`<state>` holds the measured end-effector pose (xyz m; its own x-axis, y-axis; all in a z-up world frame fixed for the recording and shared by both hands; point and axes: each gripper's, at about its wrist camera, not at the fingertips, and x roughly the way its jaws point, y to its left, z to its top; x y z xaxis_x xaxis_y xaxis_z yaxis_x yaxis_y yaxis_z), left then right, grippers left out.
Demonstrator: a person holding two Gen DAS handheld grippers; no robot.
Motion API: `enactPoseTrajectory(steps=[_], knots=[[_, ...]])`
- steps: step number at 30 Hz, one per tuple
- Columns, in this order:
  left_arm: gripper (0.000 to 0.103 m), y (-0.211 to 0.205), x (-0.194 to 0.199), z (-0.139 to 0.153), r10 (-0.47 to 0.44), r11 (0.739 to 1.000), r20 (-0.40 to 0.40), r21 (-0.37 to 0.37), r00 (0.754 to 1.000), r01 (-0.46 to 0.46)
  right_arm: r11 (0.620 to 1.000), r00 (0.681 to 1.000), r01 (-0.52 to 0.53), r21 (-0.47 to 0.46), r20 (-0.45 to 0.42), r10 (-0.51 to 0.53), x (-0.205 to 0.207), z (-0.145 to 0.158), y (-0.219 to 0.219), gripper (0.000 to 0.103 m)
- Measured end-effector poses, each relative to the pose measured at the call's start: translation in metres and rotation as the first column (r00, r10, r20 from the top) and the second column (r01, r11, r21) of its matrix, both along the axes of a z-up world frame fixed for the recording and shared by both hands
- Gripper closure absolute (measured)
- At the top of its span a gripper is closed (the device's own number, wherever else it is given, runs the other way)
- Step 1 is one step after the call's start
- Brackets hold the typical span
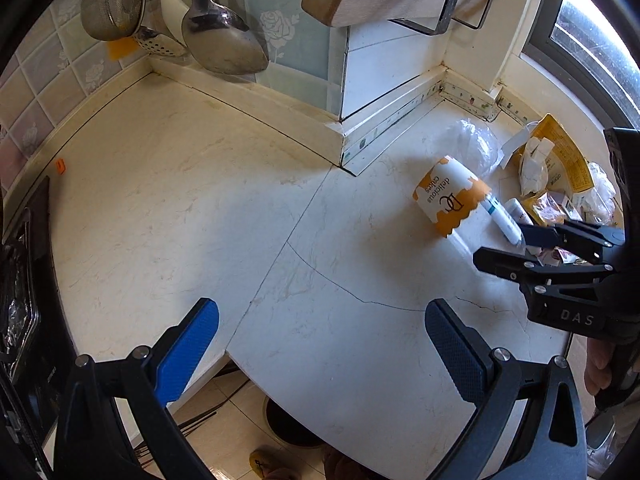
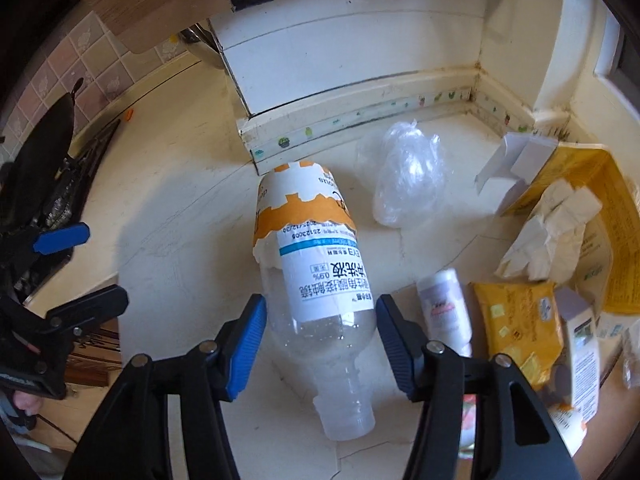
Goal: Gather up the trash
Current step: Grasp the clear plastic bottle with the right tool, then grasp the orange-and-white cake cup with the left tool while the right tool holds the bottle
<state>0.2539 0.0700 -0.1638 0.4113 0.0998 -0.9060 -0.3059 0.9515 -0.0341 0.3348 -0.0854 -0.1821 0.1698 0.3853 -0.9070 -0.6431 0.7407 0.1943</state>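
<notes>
A clear plastic bottle (image 2: 324, 320) with a white label lies on the pale counter (image 2: 180, 208), its neck toward me. Its far end is stuck in an orange-and-white paper cup (image 2: 300, 200). My right gripper (image 2: 322, 340) is open and points down at the bottle. Its blue pads (image 2: 250, 340) flank the bottle's clear shoulder closely, with a thin gap on the left side. The left wrist view shows the cup (image 1: 448, 196), the bottle (image 1: 502, 220) and the right gripper (image 1: 510, 246) at the right. My left gripper (image 1: 324, 340) is open and holds nothing, over bare counter near the front edge.
Trash lies right of the bottle: a crumpled clear bag (image 2: 408, 176), a small white bottle (image 2: 444, 308), a yellow packet (image 2: 516, 328), crumpled paper (image 2: 548, 236) on a yellow box (image 2: 612, 220). A ladle (image 1: 224, 36) and strainer (image 1: 112, 4) hang over the back. A black stove (image 1: 24, 280) sits left.
</notes>
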Motion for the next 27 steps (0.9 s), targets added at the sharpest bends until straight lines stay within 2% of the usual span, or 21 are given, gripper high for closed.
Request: enactPoseTrajectory(steps=[2,6,10,18,21,27], knots=[[0.001,0.0,0.0,0.002,-0.006,1.0,0.006,-0.007,1.0,0.006,1.0,1.0,0.005,-0.029,0.004,-0.005,-0.006,0.006,0.001,0.048],[0.001,-0.006,0.003,0.005,-0.027,0.999,0.019,-0.041,0.999,0.028,0.997,0.998,-0.051,-0.055,0.026,0.053,-0.029,0.022,0.003,0.049],[0.001,-0.02,0.012,0.005,-0.071,0.996,0.032,-0.053,0.997,0.072,0.993,0.996,-0.083,-0.082,0.029,0.086,-0.051,0.023,0.002,0.049],[0.001,-0.047,0.029,-0.013,-0.131,0.99,-0.006,-0.047,0.991,0.13,0.994,0.999,-0.052,-0.097,-0.006,0.052,-0.072,0.014,-0.018,0.049],[0.001,-0.05,0.031,-0.017,-0.138,0.988,0.003,-0.074,0.99,0.138,0.995,0.999,-0.035,-0.096,-0.015,0.034,-0.076,0.012,-0.025,0.049],[0.001,-0.052,0.034,-0.018,-0.147,0.986,-0.004,-0.074,0.989,0.146,0.996,1.0,-0.011,-0.092,-0.025,0.009,-0.085,0.016,-0.038,0.049]])
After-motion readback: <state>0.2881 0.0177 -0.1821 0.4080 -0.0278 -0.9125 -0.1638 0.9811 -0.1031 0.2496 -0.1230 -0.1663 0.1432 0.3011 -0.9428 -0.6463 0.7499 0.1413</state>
